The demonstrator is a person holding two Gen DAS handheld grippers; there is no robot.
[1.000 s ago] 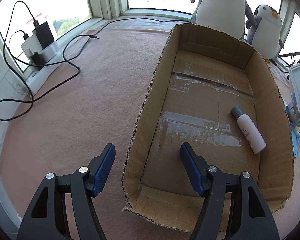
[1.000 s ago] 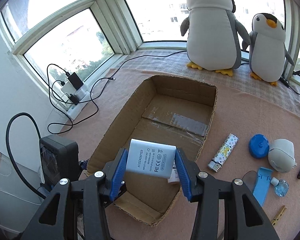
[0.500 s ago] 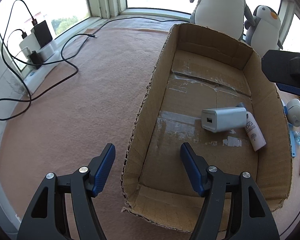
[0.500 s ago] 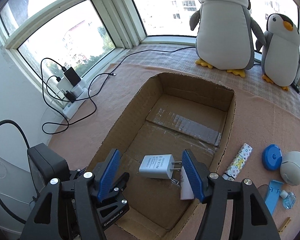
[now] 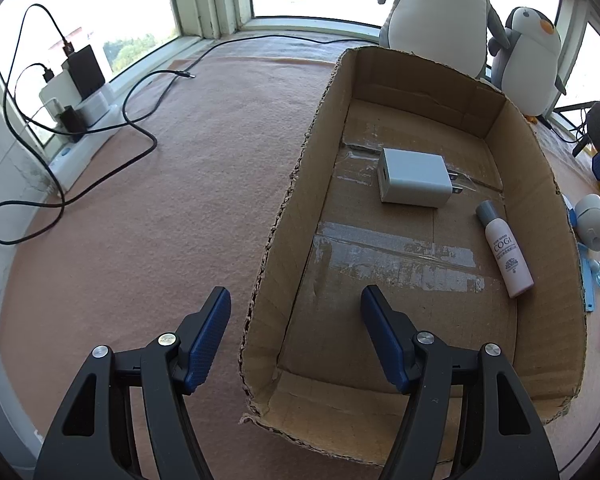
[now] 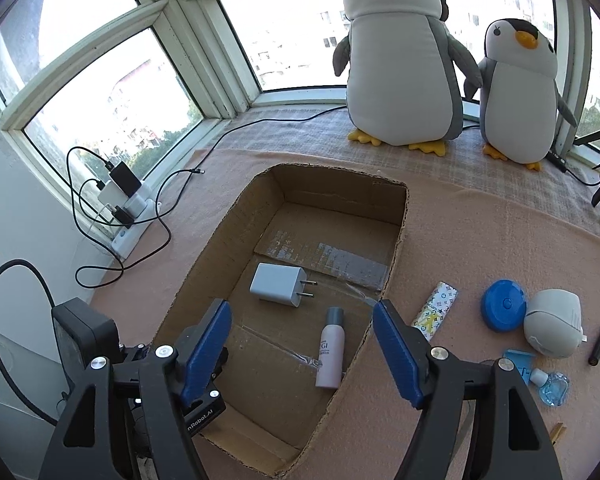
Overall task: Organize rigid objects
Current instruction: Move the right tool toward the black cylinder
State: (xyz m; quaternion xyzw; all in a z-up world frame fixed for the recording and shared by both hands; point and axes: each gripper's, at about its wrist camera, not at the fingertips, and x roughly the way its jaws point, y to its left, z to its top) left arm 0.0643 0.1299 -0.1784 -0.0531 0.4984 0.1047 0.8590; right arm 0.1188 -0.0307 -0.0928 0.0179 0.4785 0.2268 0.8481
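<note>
A white plug-in charger (image 6: 278, 290) lies flat on the floor of the open cardboard box (image 6: 204, 268), beside a pink bottle with a grey cap (image 6: 332, 350). My right gripper (image 6: 302, 320) hovers over the box's near end; its jaws are opening and nothing is between the pads. In the left wrist view the charger (image 5: 414, 178) and the bottle (image 5: 506, 254) rest apart inside the box (image 5: 300, 168). My left gripper (image 5: 296, 308) stands open astride the box's left wall, with neither pad touching it.
Right of the box lie a patterned lighter (image 6: 436, 314), a blue round case (image 6: 504, 305), a beige rounded device (image 6: 554, 328), a black stick (image 6: 599, 343) and a small glass bottle (image 6: 554, 388). Two plush penguins (image 6: 400, 60) stand by the window. A power strip with cables (image 6: 128, 208) is at the left.
The right gripper let go of the charger, which dropped and came to rest on the box floor. Its jaws widened and it drew back. The left gripper stayed still.
</note>
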